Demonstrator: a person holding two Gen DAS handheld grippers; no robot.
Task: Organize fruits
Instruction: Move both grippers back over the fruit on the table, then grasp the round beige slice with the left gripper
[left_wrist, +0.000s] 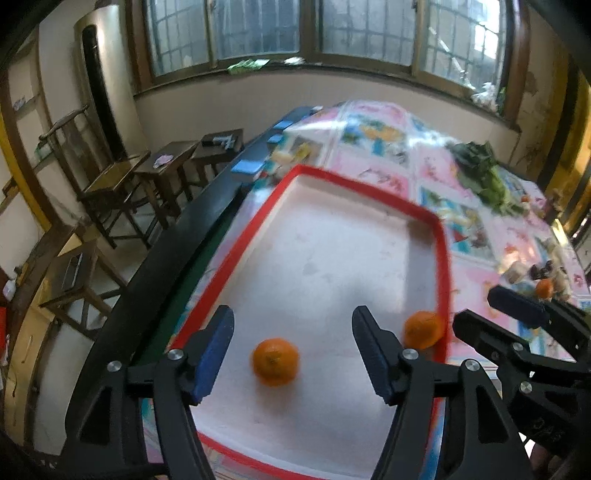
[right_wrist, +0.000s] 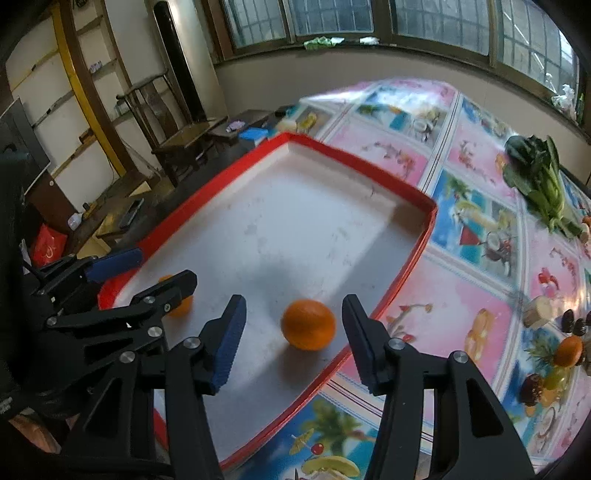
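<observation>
Two claws side by side above the red-rimmed white tray (left_wrist: 441, 258); left claw (left_wrist: 291, 332) spread wide, nothing gripped, one orange (left_wrist: 275, 362) loose on the tray floor between and just ahead of its blue pads (left_wrist: 214, 354); right claw (right_wrist: 293, 321) just as wide apart, nothing gripped either, second orange (right_wrist: 308, 329) sitting free in the gap ahead of its tips, close to the tray's right-hand rim (right_wrist: 421, 243); from the left camera, that same fruit (left_wrist: 423, 329) tucked up against the red edge, right claw's black frame (left_wrist: 517, 325) just beside it; from the right camera, left claw (right_wrist: 147, 275) low over the tray's near-left corner, first orange (right_wrist: 181, 304) half hidden behind its finger; third orange (right_wrist: 568, 351) well apart on the flowery tablecloth (right_wrist: 480, 155), in among a small heap of dark and pale bits too blurred to tell; leafy greens (right_wrist: 539, 177) further back on the cloth; wooden chairs (left_wrist: 110, 184) off beside the table
</observation>
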